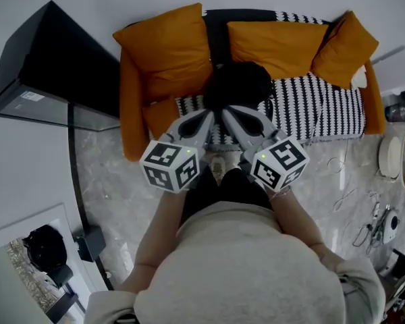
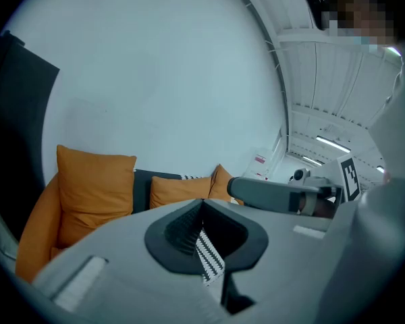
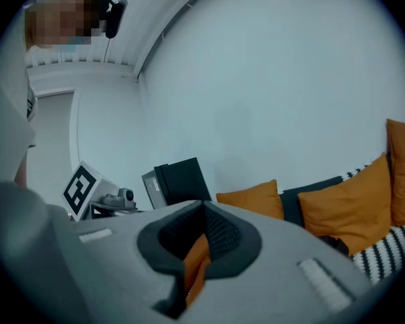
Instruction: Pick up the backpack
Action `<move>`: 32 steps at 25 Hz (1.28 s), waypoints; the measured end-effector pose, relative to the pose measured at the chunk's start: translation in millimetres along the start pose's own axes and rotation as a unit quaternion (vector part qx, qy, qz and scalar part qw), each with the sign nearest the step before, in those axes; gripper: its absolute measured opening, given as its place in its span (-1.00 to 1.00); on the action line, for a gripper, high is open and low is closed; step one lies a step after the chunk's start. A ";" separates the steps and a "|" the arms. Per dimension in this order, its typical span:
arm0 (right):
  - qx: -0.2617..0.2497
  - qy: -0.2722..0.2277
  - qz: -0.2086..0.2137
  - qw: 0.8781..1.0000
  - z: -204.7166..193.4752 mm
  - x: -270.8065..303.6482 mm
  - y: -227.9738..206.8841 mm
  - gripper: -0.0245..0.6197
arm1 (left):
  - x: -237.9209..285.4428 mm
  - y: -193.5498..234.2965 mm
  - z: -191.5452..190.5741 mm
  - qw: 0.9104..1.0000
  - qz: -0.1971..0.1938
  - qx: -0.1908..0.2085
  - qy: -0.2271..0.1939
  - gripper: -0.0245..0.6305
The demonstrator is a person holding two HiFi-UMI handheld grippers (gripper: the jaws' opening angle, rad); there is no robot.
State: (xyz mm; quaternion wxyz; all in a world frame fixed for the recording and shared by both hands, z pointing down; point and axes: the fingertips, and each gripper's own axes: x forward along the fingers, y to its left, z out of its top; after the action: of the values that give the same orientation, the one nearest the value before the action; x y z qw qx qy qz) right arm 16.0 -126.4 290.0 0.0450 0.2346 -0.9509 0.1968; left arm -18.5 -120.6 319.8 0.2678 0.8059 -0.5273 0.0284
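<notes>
The black backpack (image 1: 237, 85) sits on the middle of the orange sofa (image 1: 131, 106), against the back cushions and on a black-and-white striped blanket (image 1: 314, 106). Both grippers are held side by side in front of the sofa, pointing at the backpack. The left gripper (image 1: 208, 116) and the right gripper (image 1: 227, 114) end just short of its near edge. Each has its jaws closed together with nothing between them. In the left gripper view the left gripper (image 2: 202, 203) shows only blanket pattern behind its closed jaws. In the right gripper view, orange sofa fabric lies behind the right gripper (image 3: 204, 205).
A tall black cabinet (image 1: 50, 66) stands left of the sofa against the wall. Cables and small tools (image 1: 374, 218) lie on the marble floor at the right, beside plates (image 1: 393, 157). The person's shoe (image 1: 219, 167) is close to the sofa front.
</notes>
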 end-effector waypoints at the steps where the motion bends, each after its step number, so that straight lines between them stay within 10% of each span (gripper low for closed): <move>1: 0.000 0.001 0.003 1.000 0.2 2.1 -1.0 -0.91 | 0.9 1.1 0.2 1.000 0.002 -0.001 0.001 -0.90; 32: 0.042 0.069 -0.030 0.996 -64.0 49.6 -23.2 -0.91 | 12.7 70.2 -60.1 0.996 0.005 -0.048 0.078 -0.90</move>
State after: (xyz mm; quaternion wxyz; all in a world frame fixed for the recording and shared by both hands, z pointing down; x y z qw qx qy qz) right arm -17.6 -141.2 365.8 0.1063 0.2504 -0.9290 0.2508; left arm -59.4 -124.6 403.5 0.3465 0.7846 -0.5097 0.0672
